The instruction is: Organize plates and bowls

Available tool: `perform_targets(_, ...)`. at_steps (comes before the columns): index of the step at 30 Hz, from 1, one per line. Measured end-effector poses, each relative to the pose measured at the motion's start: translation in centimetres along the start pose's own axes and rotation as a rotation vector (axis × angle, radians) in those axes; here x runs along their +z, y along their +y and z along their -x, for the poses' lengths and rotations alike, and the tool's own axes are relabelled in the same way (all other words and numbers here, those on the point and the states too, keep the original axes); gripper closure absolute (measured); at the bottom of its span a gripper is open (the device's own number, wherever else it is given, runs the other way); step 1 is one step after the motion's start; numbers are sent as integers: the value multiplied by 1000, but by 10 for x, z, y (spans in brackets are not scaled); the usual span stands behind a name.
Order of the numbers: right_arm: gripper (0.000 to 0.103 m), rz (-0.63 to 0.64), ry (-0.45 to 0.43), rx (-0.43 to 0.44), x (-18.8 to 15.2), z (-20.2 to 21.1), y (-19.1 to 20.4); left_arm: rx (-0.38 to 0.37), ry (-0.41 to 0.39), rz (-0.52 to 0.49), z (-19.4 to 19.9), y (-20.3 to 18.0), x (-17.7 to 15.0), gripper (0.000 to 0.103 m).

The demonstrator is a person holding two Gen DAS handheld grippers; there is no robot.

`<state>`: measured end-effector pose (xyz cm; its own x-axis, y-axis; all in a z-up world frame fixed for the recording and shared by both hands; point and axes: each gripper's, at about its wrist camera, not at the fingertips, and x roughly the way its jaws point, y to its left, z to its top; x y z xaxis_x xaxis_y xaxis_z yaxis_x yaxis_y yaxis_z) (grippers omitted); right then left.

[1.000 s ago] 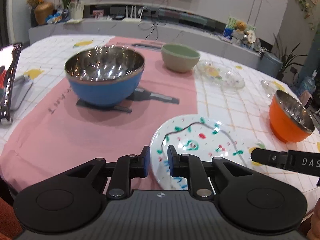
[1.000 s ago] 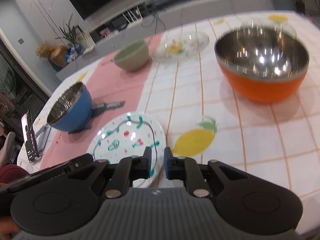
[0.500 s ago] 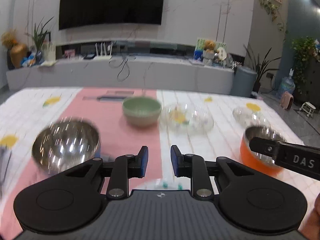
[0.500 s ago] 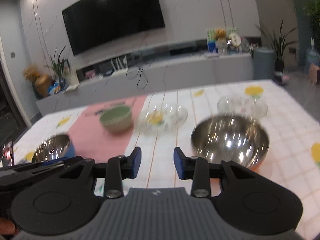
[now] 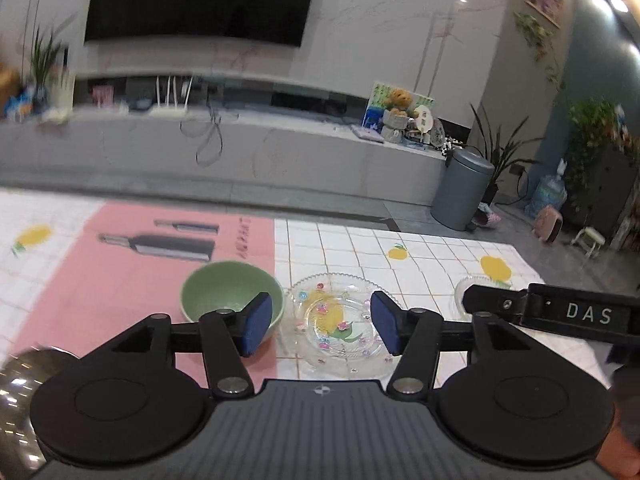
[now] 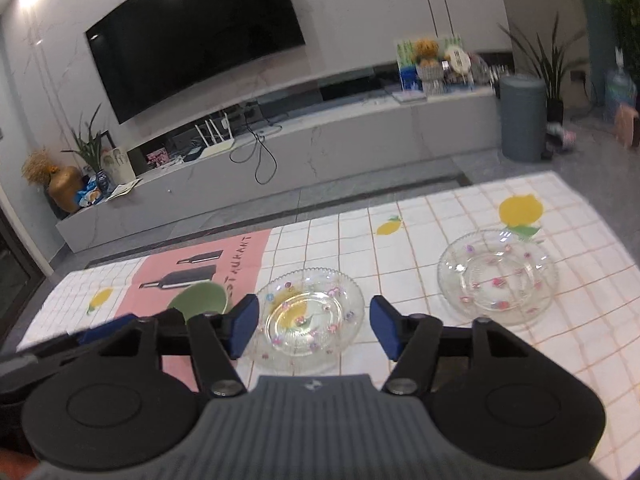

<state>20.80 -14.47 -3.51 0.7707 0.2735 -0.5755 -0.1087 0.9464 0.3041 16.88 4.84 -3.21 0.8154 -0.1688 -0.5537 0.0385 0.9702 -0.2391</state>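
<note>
Nearest the left wrist camera, the left gripper (image 5: pixel 322 324) hangs above the table with its blue-padded jaws spread; they have just been opening, and nothing sits between them. Low at the left edge of that view, the rim of a steel bowl (image 5: pixel 16 392) shows as a blurred patch. The right gripper (image 6: pixel 314 326) hangs alongside, its jaws also spread after just opening, with nothing pinched. Its black finger marked "DAS" reaches in from the right of the left view.

Past both sets of fingers lies the table (image 6: pixel 440 216), covered with a white checked cloth printed with lemons. A pink mat (image 5: pixel 120 276) printed with dark bottles lies over the cloth on the left. On the mat's right part stands a green ceramic bowl (image 5: pixel 224 292), upright and empty. Just beside it on the checked cloth is a clear glass plate (image 6: pixel 308 318) with a scalloped rim and small coloured flowers; in both views it appears through the gap between the open fingers, resting flat on the cloth below them. Whether bowl and plate touch cannot be told. Further right, well apart from the first, rests a second clear glass plate (image 6: pixel 498 276) of the same pattern, near a printed lemon.

Beyond the table's far edge are a grey floor, a long low grey media cabinet (image 6: pixel 320 148), a lidded grey bin (image 6: pixel 522 116) and a dark television (image 6: pixel 192 36) on a marbled wall.
</note>
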Motion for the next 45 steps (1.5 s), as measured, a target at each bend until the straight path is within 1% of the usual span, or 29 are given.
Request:
perform_targets(2,41,-56,35,17,4,-19,-5,-19,33,64,-13,11,-1,36)
perform_targets(4,40,-114,87,41,4,-38,-10,-36,67,139,-25,21,-3,41)
perform_targets(5,40,-132,112,44,4,-46,-11,-37,81,168,-31,25,-3,45)
perform_targets(8,40,-164,165,32,4,-71,-13,-8,117,218,-46,32,-4,46)
perform_targets(10,42,-192,196,34,6,-85,-17,-3,122,230,-54,33,-4,46)
perform_targets(13,42,-222,228,16,9,-102,-24,-12,162,208,-64,25,-8,46)
perform_targets(16,44,-231,250,-9,8,-110,-30,5,185,180,-71,20,-14,46)
perform_targets(18,46,-236,265,-29,8,-116,-34,27,197,194,-77,20,-17,47)
perform_targets(20,48,-244,286,-50,8,-123,-38,35,212,216,-85,22,-16,52)
perform_targets(22,54,-262,307,-69,7,-130,-43,28,217,232,-89,24,-18,57)
perform_targets(25,59,-290,325,-65,4,-135,-48,37,218,233,-92,26,-20,64)
perform_targets(27,63,-282,328,-72,3,-137,-48,36,232,248,-97,27,-21,72)
perform_targets(28,66,-273,330,-78,2,-139,-48,32,236,260,-97,29,-22,73)
perform_targets(30,72,-269,334,-78,1,-140,-47,28,238,276,-98,34,-23,81)
perform_targets(31,74,-271,336,-71,1,-141,-48,30,238,280,-98,35,-23,83)
perform_targets(33,78,-271,338,-60,0,-142,-48,33,245,283,-101,36,-23,91)
perform_targets(36,81,-251,347,-60,-2,-145,-45,30,242,284,-101,37,-24,91)
perform_targets(38,85,-236,352,-66,-3,-147,-44,33,241,272,-100,36,-24,91)
perform_targets(39,92,-228,353,-74,-3,-148,-43,35,243,268,-99,35,-24,91)
perform_targets(40,93,-216,355,-85,-4,-148,-43,37,246,260,-98,34,-23,92)
perform_targets(45,97,-198,368,-96,-1,-142,-42,46,270,253,-91,31,-21,92)
